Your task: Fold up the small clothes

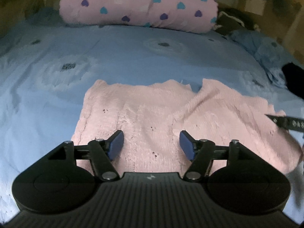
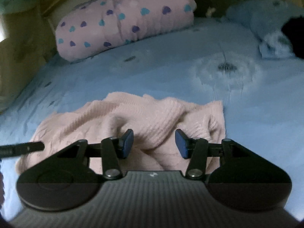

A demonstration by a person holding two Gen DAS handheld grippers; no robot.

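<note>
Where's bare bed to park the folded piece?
Free: blue sheet between pink knit garment and heart-print roll, plus the strip left of the garment. Crowded: far right corner, with bunched blue fabric and dark items.

No words, numbers or brand names readable in either view; a small pale emblem sits on the ribbed body of the left gripper (image 1: pixel 151 144), too small to make out; the same emblem on the right gripper (image 2: pixel 154 144), likewise illegible; pale marks on the dark bar at frame edge blurred.
</note>
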